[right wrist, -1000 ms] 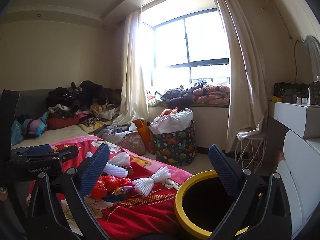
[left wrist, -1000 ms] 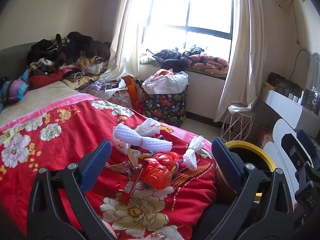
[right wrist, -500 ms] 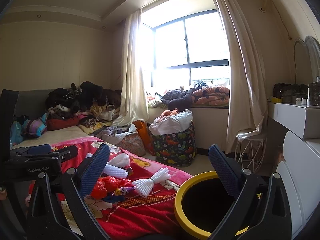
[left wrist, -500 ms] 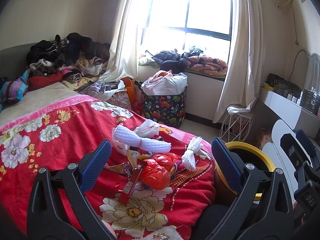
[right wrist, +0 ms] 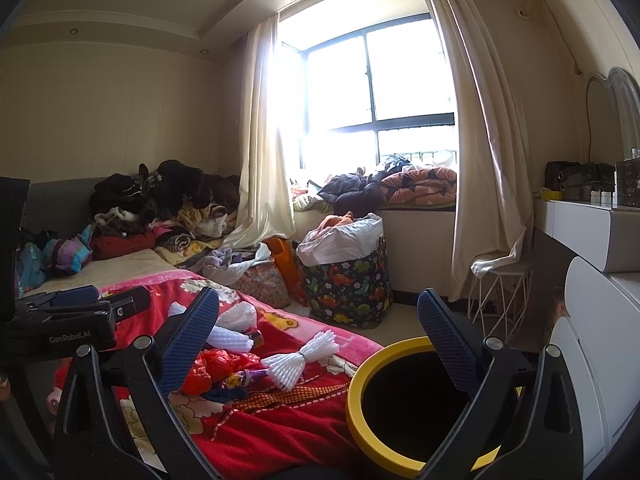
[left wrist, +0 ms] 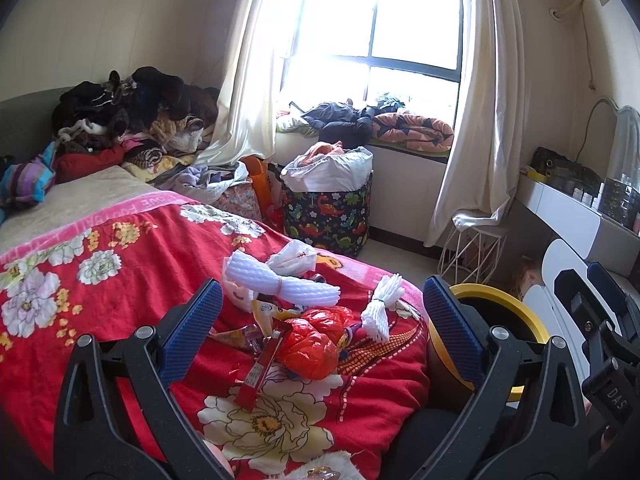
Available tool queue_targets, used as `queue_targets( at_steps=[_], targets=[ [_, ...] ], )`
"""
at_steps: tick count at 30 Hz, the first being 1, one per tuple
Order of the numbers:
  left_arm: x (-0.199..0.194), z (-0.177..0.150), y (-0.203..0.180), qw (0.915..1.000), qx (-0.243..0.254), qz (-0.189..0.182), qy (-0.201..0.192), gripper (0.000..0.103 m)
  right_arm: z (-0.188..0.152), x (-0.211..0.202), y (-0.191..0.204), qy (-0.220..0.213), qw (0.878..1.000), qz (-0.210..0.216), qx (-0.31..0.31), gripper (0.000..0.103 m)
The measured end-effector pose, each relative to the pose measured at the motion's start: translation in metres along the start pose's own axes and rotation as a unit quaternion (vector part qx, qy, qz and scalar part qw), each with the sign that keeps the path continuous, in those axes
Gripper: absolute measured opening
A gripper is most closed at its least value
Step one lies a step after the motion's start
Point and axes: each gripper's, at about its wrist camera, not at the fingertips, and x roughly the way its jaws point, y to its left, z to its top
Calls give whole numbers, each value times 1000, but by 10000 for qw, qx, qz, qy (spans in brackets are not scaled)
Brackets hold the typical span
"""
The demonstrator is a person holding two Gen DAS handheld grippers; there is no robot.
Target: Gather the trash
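Left tongs [left wrist: 320,316] spread wide, nothing between them, hovering above the bed [left wrist: 120,280] and aimed at the trash heap near its foot corner. Right tongs [right wrist: 318,322] also wide apart and empty, held over the gap between the bed's foot edge and the bin.

Trash on the red floral blanket [left wrist: 100,308], left to right:
- white foam net bundle [left wrist: 280,284], tied in the middle, with crumpled white paper [left wrist: 294,258] touching its far side
- snack wrappers [left wrist: 264,312] under and just beside the foam bundle
- long red wrapper [left wrist: 260,368] lying flat, nearest the left tongs
- crumpled red plastic bag [left wrist: 316,340], touching the long red wrapper
- smaller white foam net bundle [left wrist: 382,308], closest to the foot edge

All still on the bed, none in the bin.

Containers:
- yellow-rimmed bin [right wrist: 360,400] on the floor, right against the foot corner of the bed. Inside is dark; can't tell the contents.
- dinosaur-print basket [left wrist: 326,220] on the floor below the window sill, well apart from the bin. White bag [left wrist: 328,172] lines or fills it, orange-pink cloth [left wrist: 326,148] on top, stuffed above the rim.
- orange bag [left wrist: 258,184] and floral bag [left wrist: 240,204] just left of the basket, against the bed's side; contents unclear.

Clothes pile [left wrist: 136,116] at the head end of the bed. White wire stool [left wrist: 474,248] to the right of the basket, under the curtain.
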Motion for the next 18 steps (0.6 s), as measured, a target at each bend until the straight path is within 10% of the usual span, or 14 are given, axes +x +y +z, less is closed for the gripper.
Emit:
queue_targets(
  at_steps=[18],
  targets=[
    [-1,-1,1,10000,-4,-3,-8,92,-2,1,-4,58,9999,-48,67,97]
  ],
)
